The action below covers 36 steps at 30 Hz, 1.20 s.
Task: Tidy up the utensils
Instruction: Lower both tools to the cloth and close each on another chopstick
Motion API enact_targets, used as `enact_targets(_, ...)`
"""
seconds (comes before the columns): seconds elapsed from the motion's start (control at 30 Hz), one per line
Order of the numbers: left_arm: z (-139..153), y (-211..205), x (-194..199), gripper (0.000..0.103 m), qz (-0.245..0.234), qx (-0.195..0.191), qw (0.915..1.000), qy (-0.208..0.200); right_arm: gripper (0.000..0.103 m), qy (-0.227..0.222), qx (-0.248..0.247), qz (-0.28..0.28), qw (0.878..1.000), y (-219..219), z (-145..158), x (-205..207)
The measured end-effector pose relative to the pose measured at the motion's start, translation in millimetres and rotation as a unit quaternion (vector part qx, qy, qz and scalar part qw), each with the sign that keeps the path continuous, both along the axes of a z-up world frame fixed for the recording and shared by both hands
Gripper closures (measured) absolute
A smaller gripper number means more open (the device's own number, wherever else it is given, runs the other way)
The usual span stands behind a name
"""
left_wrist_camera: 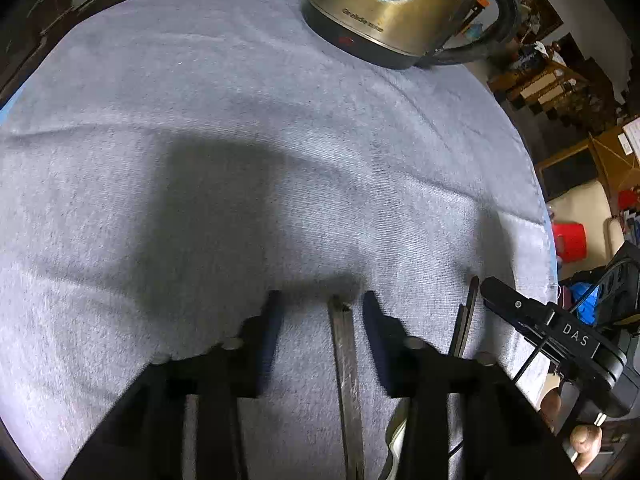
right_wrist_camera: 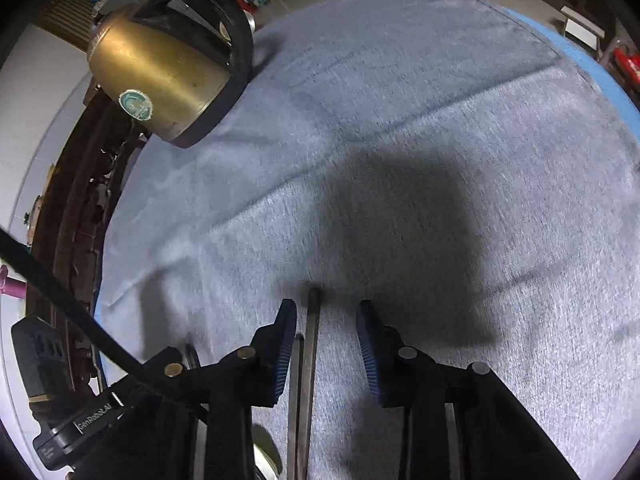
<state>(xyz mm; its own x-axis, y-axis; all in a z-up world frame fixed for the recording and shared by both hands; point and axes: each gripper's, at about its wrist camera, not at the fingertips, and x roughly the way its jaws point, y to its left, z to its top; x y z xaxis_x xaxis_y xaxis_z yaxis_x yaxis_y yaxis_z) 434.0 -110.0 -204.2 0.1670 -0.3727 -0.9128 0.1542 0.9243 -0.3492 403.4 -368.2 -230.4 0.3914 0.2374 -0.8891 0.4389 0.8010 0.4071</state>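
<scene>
A flat metal utensil handle (left_wrist_camera: pixel 345 360) lies on the grey towel (left_wrist_camera: pixel 240 140) between the fingers of my left gripper (left_wrist_camera: pixel 320 304). The jaws stand open, with a gap on each side of the handle. In the right wrist view, two slim metal handles (right_wrist_camera: pixel 309 360) lie side by side between the blue pads of my right gripper (right_wrist_camera: pixel 326 312). They sit nearer its left pad (right_wrist_camera: pixel 285 344), and the jaws are open too. Both grippers point steeply down, close together above the towel. The utensils' working ends are hidden below the frame edges.
A brass-coloured electric kettle (left_wrist_camera: pixel 384 4) with a black handle stands at the towel's far edge, also the kettle (right_wrist_camera: pixel 160 76). A pale rounded object (left_wrist_camera: pixel 396 432) peeks out beneath the grippers. The table's edge (right_wrist_camera: pixel 600 76) curves close by, with room clutter beyond.
</scene>
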Motion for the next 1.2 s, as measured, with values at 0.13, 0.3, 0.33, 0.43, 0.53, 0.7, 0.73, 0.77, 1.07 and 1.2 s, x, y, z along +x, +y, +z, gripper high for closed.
enact_targets(0.13, -1, -4, 0, 0.088, 0.006, 0.022, 0.9997, -0.009, 0.075, 0.011, -0.025, 0.016, 1.000, 10, 3, 2)
enact_targets(0.3, -1, -15, -5, 0.097, -0.004, 0.032, 0.9990, -0.031, 0.097, 0.023, -0.095, 0.041, 0.994, 33, 6, 3)
enact_targets(0.33, -1, -18, -5, 0.098, -0.006, 0.033, 0.9988, -0.035, 0.096, 0.020, -0.102, 0.048, 0.993, 36, 7, 2)
enact_targets(0.43, -2, -25, -7, 0.099, -0.011, 0.041, 0.9983, -0.040, 0.097, 0.014, -0.106, 0.055, 0.993, 38, 10, -5)
enact_targets(0.53, -2, -18, -5, 0.099, -0.013, 0.059, 0.9967, -0.055, 0.097, -0.009, -0.086, 0.043, 0.995, 29, 18, -17)
enact_targets(0.7, 0, 1, -5, 0.099, -0.003, 0.084, 0.9948, -0.057, 0.100, -0.016, -0.085, 0.029, 0.996, 7, 28, -39)
enact_targets(0.73, -1, 6, -6, 0.099, -0.004, 0.078, 0.9958, -0.047, 0.101, -0.014, -0.084, 0.026, 0.996, 3, 28, -43)
enact_targets(0.77, 1, 7, -6, 0.099, -0.004, 0.069, 0.9969, -0.037, 0.101, -0.012, -0.084, 0.026, 0.996, 0, 28, -46)
enact_targets(1.07, 14, 23, -24, 0.075, 0.003, 0.055, 0.9980, -0.029, 0.084, 0.011, -0.037, 0.046, 0.998, -5, 31, -56)
enact_targets(1.2, 6, 15, -16, 0.075, 0.005, 0.067, 0.9974, -0.024, 0.079, 0.024, -0.046, 0.036, 0.998, -7, 28, -47)
